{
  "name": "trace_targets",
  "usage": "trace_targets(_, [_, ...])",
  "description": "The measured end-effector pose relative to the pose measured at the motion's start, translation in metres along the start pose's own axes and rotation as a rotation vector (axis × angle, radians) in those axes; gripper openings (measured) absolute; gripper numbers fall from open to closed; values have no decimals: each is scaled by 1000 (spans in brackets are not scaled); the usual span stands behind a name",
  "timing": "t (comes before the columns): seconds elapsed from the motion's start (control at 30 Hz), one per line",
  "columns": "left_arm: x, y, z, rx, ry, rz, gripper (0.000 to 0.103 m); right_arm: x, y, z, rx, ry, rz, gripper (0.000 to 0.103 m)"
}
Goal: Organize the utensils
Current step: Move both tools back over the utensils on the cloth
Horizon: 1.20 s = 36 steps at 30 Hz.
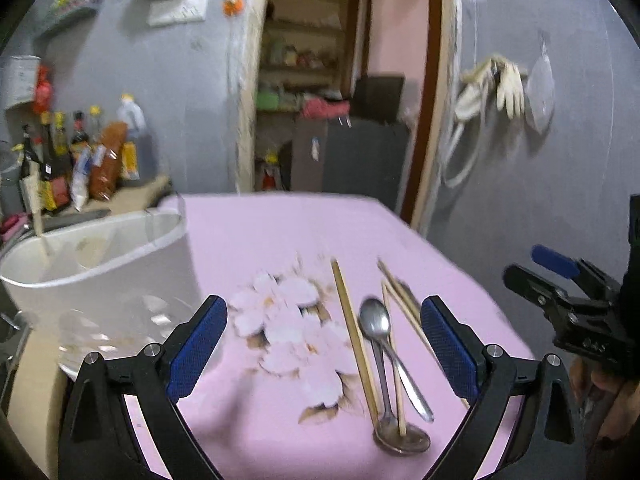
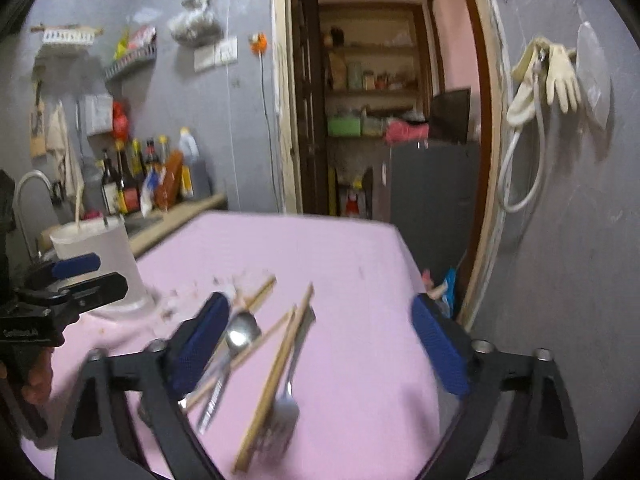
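A grey-walled kitchen with an open doorway lies behind a desk [image 1: 280,232] under a pink cloth. In the left wrist view, two metal spoons [image 1: 376,320] and about four wooden chopsticks [image 1: 352,320] lie crossed at lower centre, a white holder [image 1: 120,256] stands at left, and the left gripper [image 1: 324,352] gapes wide, empty. In the right wrist view, one spoon [image 2: 242,332], one fork [image 2: 286,408] and three or so chopsticks [image 2: 276,372] lie at lower centre; the right gripper [image 2: 320,344] spreads wide, holding nothing.
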<state>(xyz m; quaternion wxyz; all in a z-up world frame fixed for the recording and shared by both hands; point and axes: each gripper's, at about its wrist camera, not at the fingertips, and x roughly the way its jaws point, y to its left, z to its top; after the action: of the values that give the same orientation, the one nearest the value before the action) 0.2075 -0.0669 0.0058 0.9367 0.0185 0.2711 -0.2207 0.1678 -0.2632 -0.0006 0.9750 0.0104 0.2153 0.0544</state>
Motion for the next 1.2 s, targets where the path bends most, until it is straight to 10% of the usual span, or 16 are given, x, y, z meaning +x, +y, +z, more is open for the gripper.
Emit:
trace_targets(0.23, [38, -4, -6, 28, 156, -47, 68, 28, -4, -15, -12, 172, 26, 48])
trace_targets(0.63, [99, -1, -10, 7, 401, -119, 20, 55, 4, -25, -47, 321, 74, 26])
trace_targets(1.2, [130, -2, 3, -12, 485, -96, 11, 82, 16, -24, -123, 410, 35, 25])
